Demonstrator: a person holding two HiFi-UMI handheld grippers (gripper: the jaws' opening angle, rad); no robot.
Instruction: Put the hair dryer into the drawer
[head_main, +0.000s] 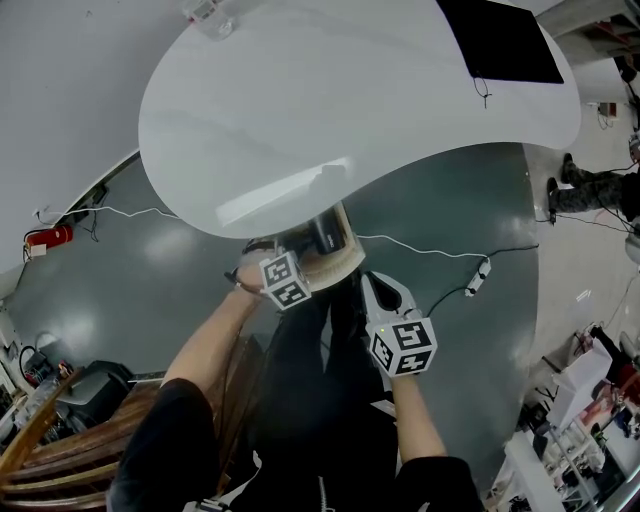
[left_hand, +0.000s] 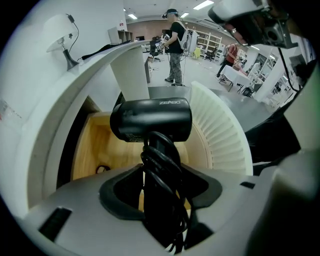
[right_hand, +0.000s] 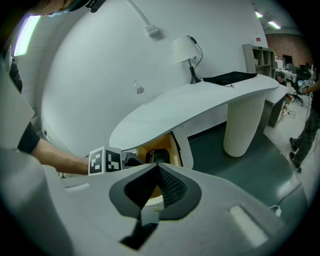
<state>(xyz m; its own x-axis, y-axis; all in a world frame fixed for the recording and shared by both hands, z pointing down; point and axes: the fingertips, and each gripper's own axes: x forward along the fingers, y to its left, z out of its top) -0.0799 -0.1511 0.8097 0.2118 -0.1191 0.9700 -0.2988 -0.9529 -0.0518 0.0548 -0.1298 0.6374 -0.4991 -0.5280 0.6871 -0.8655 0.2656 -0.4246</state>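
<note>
The black hair dryer (left_hand: 150, 120) hangs by its handle, cord wound round it, with my left gripper (left_hand: 162, 176) shut on the handle. It is held nose-up over the open drawer (left_hand: 97, 145), which has a pale wood inside and a ribbed white front (left_hand: 220, 132). In the head view the left gripper (head_main: 298, 265) sits at the drawer (head_main: 342, 262) under the white desk's edge, and the dryer (head_main: 325, 235) shows as a dark shape there. My right gripper (head_main: 372, 285) hovers just right of the drawer, shut with nothing in it (right_hand: 156, 166). From there I see the dryer (right_hand: 159, 155) in the drawer opening.
The curved white desk top (head_main: 350, 90) overhangs the drawer, with a black pad (head_main: 505, 40) and a lamp (right_hand: 186, 50) on it. A white cable (head_main: 430, 250) runs over the grey floor. A wooden chair (head_main: 60, 450) stands at lower left. People stand in the far room.
</note>
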